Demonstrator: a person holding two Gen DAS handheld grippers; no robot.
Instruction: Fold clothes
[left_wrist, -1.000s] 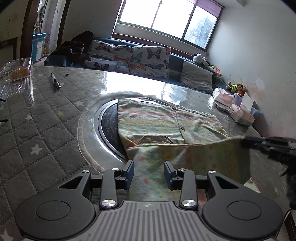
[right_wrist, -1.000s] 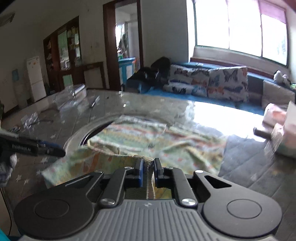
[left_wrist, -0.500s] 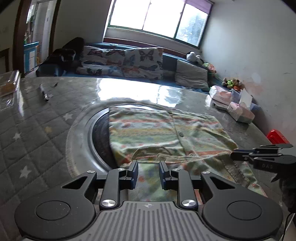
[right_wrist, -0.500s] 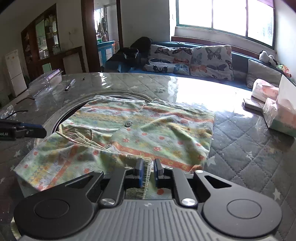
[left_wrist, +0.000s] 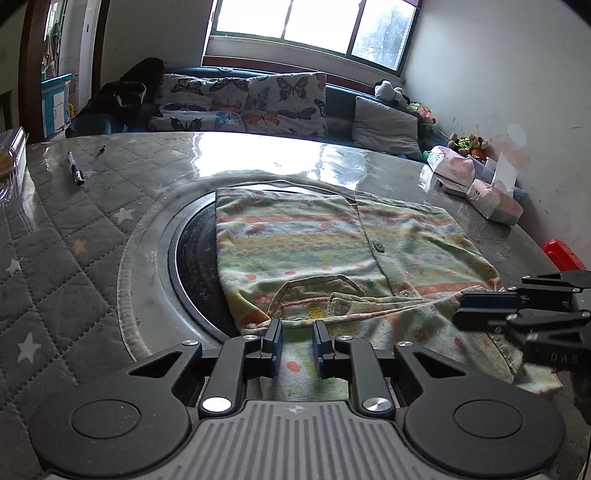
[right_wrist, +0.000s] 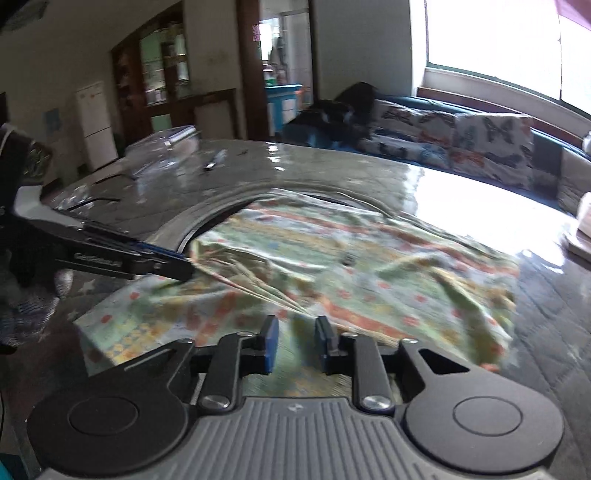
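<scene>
So: soft knit cardigan (left_wrist: 332, 251), pastel green w/ orange + yellow stripes and dots, ribbed collar, small round buttons. It lies flat on the glossy round table (left_wrist: 258, 155), partly over a dark circular inset (left_wrist: 195, 266); quilted grey star-print mat (left_wrist: 66, 236) under the clear cover. Near hem is doubled back twd me, wrinkled.

My left gripper (left_wrist: 297, 341) shows a clear gap btwn its blue-padded fingers (left_wrist: 273, 343), fabric lying under and btwn them; can't tell if a pad touches cloth. My right gripper (right_wrist: 293, 345) is parted abt the same, nothing pinched, hovering over the near edge; right view is motion-blurred. A black marker (left_wrist: 75, 170) lies far left, tissue packs (left_wrist: 495, 199) far right.
</scene>
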